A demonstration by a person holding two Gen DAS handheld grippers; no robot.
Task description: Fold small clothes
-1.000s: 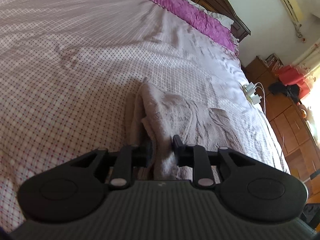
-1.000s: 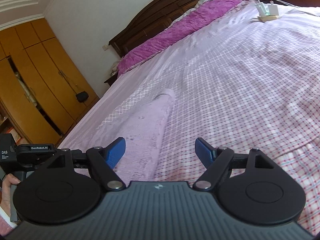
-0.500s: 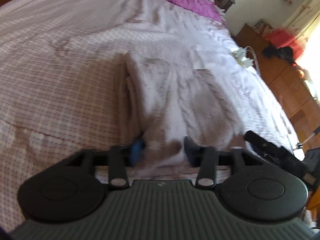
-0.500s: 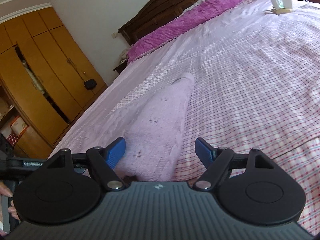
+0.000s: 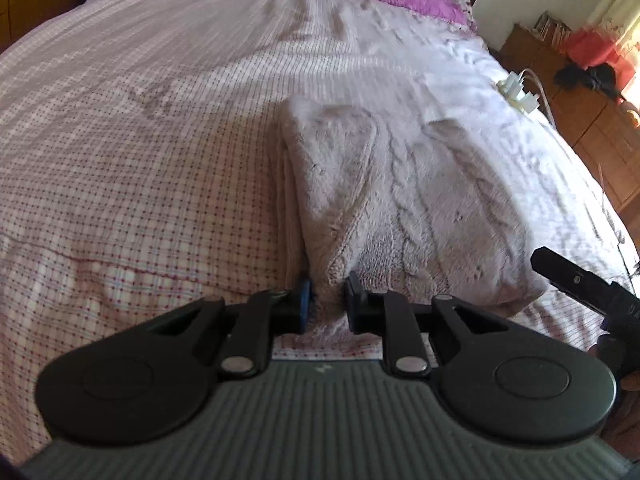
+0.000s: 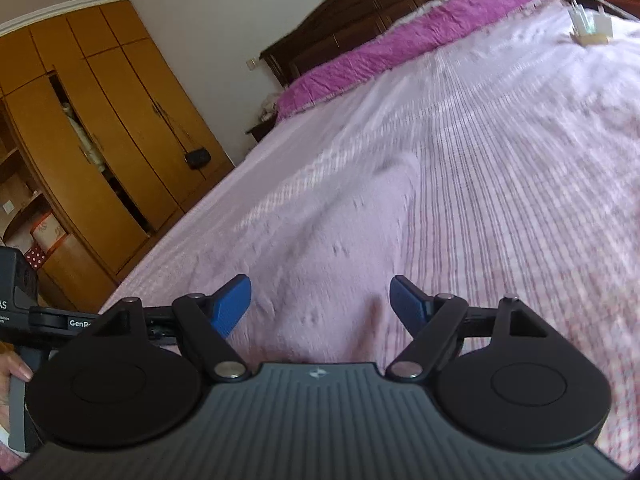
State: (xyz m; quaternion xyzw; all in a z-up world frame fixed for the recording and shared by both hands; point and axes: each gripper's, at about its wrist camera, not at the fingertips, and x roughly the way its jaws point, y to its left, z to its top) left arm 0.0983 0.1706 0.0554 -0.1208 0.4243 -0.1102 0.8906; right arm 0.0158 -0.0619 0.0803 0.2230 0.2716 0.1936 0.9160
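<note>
Knitted lilac sweater (image 5: 400, 208), now squared on bed (image 5: 140, 160); left claw (image 5: 326, 300) pinching its near edge; right claw (image 6: 320, 304) wide, empty above it.

Fuzzy cable-knit sweater (image 5: 404, 200) on matt checked cotton bedspread (image 5: 140, 160); glossy wooden wardrobe (image 6: 100, 128).

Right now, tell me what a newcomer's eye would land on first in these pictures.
First, the fuzzy pale-lilac cable-knit garment, folded on the pink-checked bedspread, its near edge pinched in the left hand-held gripper. Next, the right hand-held gripper with blue pads wide apart over the same knit. Behind, a bright magenta quilted cover runs along the dark wooden headboard.
</note>
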